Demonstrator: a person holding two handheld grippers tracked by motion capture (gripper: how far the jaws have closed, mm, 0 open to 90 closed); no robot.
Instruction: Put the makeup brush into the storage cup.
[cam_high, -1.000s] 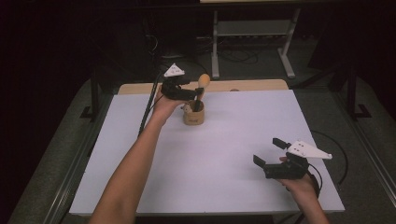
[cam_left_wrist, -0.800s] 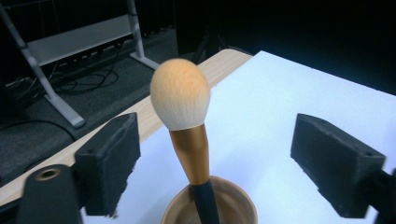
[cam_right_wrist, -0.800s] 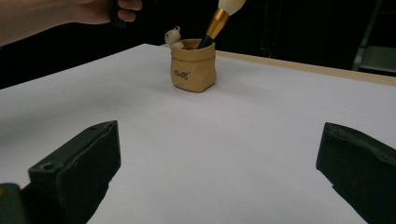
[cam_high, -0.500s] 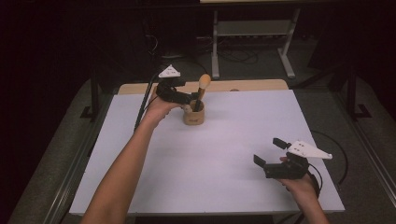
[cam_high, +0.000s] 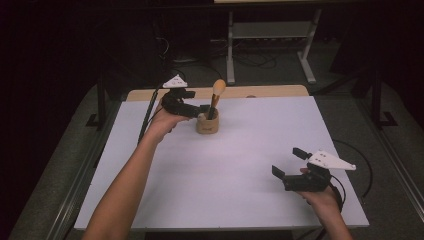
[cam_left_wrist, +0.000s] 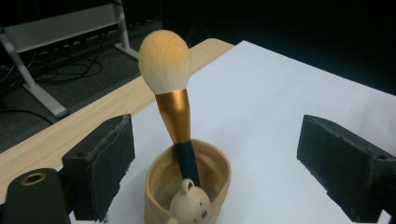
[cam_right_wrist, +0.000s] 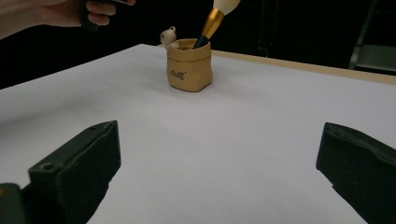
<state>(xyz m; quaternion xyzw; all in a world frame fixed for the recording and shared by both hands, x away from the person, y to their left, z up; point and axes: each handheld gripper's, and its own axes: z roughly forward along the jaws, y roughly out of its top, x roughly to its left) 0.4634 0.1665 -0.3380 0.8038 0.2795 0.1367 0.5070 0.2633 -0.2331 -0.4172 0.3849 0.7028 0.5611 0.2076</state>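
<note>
A tan pouch-shaped cup (cam_high: 207, 123) with a small bear figure on its rim (cam_left_wrist: 188, 205) stands at the back middle of the white table (cam_high: 240, 165). A makeup brush (cam_high: 217, 94) with a cream head, gold ferrule and dark handle (cam_left_wrist: 173, 107) leans upright inside it. My left gripper (cam_high: 202, 110) hovers just left of the cup. Its jaws have just been opening and now stand wide on either side of the brush and cup (cam_left_wrist: 187, 186) without touching them. My right gripper (cam_high: 289, 162) rests open near the front right with nothing between its fingers (cam_right_wrist: 74, 168).
A wooden strip (cam_high: 270, 91) borders the table's far edge. Behind it a metal stand (cam_high: 270, 30) and cables lie on the dark floor. Black rails run along both table sides. A cable (cam_high: 150, 110) trails from the left gripper off the table's back left.
The left gripper has opened and slid a little to the left, away from the brush. The brush stays leaning in the cup. The right hand has not moved.
</note>
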